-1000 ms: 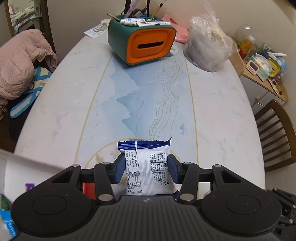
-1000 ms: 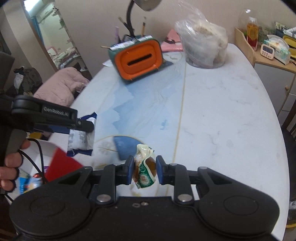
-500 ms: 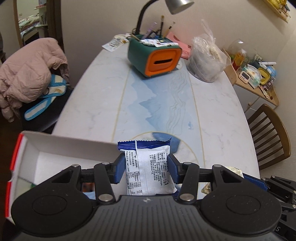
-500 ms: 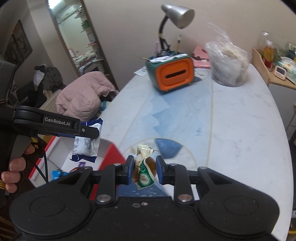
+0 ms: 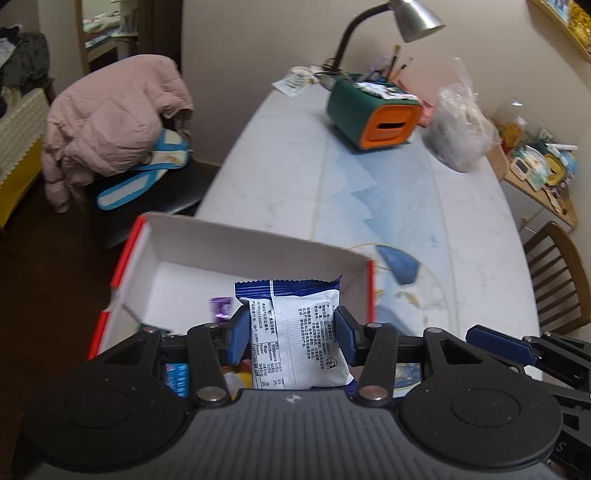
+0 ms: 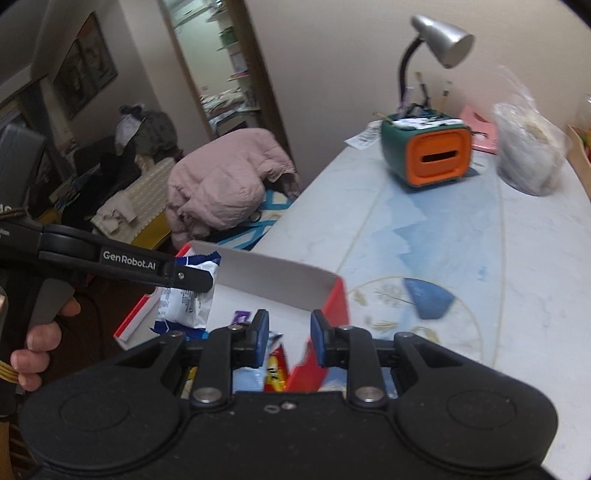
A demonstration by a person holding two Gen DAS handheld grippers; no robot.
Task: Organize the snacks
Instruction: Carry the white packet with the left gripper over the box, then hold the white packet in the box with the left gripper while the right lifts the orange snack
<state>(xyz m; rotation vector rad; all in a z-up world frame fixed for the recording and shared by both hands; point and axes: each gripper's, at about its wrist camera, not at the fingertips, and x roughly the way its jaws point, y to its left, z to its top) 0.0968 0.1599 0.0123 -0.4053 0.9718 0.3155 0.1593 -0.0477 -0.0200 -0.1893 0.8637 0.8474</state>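
- The left claw is closed on a white and blue snack packet, which is gripped by its two sides between the blue pads.
- The packet is held in the air over an open box with white inside walls and red outer sides.
- In the right wrist view, the same packet is seen hanging from the left claw above the left part of the box. The claw's handle is held by a hand.
- The right claw is drawn in to a narrow gap, and nothing is seen gripped between its pads. It is held over the box's right end, near the red wall.
- Other snacks are seen lying inside the box, among them a purple wrapper and a red and yellow packet.
- The box is placed at the left edge of a marble-patterned table; what it rests on cannot be told.
- At the far end of the table, a green and orange holder, a desk lamp and a clear plastic bag are seen.
- A pink jacket is draped over a chair left of the table.
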